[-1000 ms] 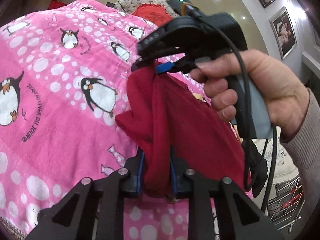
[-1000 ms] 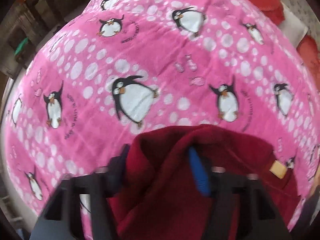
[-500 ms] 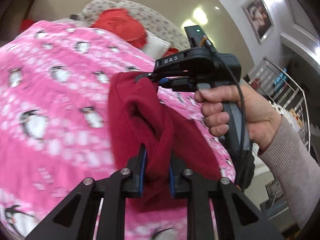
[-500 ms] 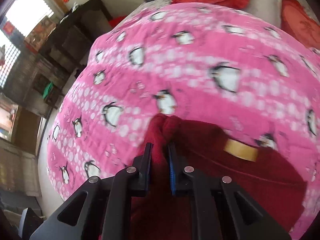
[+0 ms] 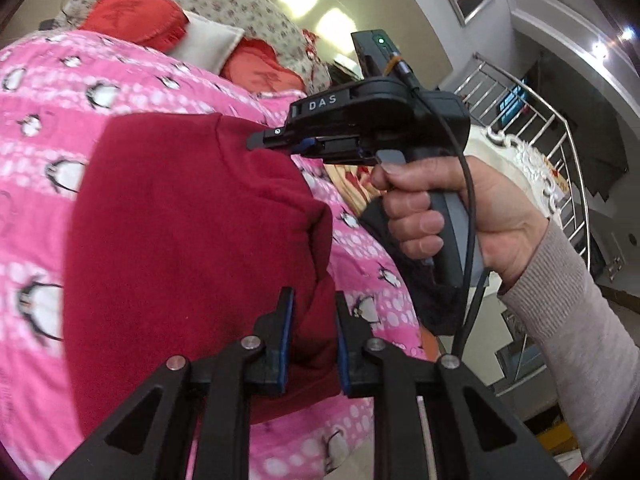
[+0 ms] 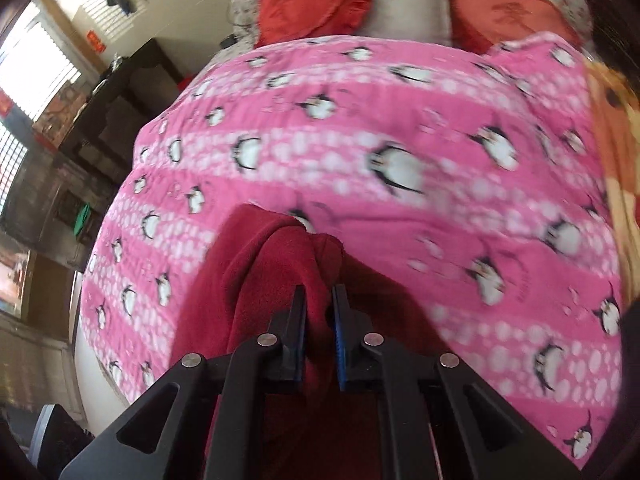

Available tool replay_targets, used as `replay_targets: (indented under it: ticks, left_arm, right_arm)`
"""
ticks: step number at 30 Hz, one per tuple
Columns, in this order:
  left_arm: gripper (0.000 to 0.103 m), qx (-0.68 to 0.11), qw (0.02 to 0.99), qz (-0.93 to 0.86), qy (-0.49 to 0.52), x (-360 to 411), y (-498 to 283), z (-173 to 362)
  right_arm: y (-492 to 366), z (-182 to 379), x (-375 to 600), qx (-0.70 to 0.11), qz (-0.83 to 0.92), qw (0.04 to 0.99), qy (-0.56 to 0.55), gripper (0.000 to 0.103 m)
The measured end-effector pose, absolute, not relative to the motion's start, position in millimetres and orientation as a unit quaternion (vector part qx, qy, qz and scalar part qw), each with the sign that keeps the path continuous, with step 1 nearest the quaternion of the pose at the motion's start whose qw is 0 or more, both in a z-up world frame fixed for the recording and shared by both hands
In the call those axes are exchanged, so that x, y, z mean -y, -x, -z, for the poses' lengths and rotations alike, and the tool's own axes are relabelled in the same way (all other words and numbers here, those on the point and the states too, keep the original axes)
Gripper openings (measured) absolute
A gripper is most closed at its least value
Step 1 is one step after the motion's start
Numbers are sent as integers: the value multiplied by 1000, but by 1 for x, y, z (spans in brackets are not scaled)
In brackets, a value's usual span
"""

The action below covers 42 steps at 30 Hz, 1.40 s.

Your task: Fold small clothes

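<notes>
A dark red garment (image 5: 188, 240) hangs spread above the pink penguin blanket (image 5: 48, 92). My left gripper (image 5: 314, 300) is shut on its near corner. In the left wrist view my right gripper (image 5: 260, 142), held by a hand, is shut on the garment's far top edge. In the right wrist view my right gripper (image 6: 320, 300) pinches a bunched fold of the red garment (image 6: 256, 264) above the blanket (image 6: 400, 120).
Red cushions (image 6: 312, 0) and a white pillow (image 6: 408, 0) lie at the head of the bed. A dark cabinet (image 6: 100, 120) stands to the left of the bed. A metal stair railing (image 5: 552, 128) is on the right.
Both grippers have lifted and drawn apart, so the bunched red garment now hangs spread out flat between them. Both views have tilted up toward the head of the bed.
</notes>
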State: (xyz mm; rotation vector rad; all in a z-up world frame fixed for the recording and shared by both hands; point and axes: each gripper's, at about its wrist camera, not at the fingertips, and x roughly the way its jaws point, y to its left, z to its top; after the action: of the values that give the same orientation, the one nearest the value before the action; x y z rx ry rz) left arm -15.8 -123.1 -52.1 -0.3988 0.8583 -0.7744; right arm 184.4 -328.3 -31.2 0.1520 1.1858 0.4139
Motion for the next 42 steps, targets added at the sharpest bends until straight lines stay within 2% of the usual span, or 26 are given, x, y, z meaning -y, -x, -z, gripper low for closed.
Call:
replay_targets:
  ticks: [6,11,13,15,17,18,19,20,23,26,29,32,36,38,42]
  left_arm:
    - [22,-440,799,363,189,148,15,84]
    - [33,-442,798,373,169,128,32,59]
    - [45,-429,807,368,172,102,34,43]
    - [52,-398,833,348,162,76,35,28]
    - [51,-385,858,310,142,56,27,29]
    - [40,-400,855,295,149,49,17,38]
    - [22,-427,843,281,165,44,5,52]
    - [20,-440,836,280,168,45,0,61]
    - [20,-450,837,270,152,53,-2,77]
    - [21,-454,837,270,145,57,-1,91]
    - [21,-460,835,271,130,55,-5,82]
    - [23,-421,855,274,129,55,-21,47]
    - [25,-409,866,261,124,76,-95,23]
    - [25,-433,861,239,117,93,-143,38]
    - [25,-470,858,195,75,117,-182,76]
  right_arm:
    - [-180,75,357,-569,-150,806,-54,0]
    - [-165,87,381,-542,-144,819,-124,0]
    - [-153,70,384,-515,-138,837,-118,0]
    - [-136,45,380,-483,-132,861,-90,0]
    - [-117,20,367,-448,-172,876,-56,0]
    - [-107,12,359,-437,-198,876,-46,0]
    - [-95,5,344,-427,-237,872,-28,0]
    - [-87,3,332,-429,-261,865,-8,0]
    - [-71,24,301,-457,-267,846,66,0]
    - [-66,66,300,-493,-236,832,89,0]
    - [-56,81,318,-456,-247,854,38,0]
    - [-54,84,333,-442,-251,861,-12,0]
    - [-51,86,337,-431,-255,865,-21,0]
    - [-50,87,338,-425,-258,867,-28,0]
    - [-45,91,340,-418,-258,870,-45,0]
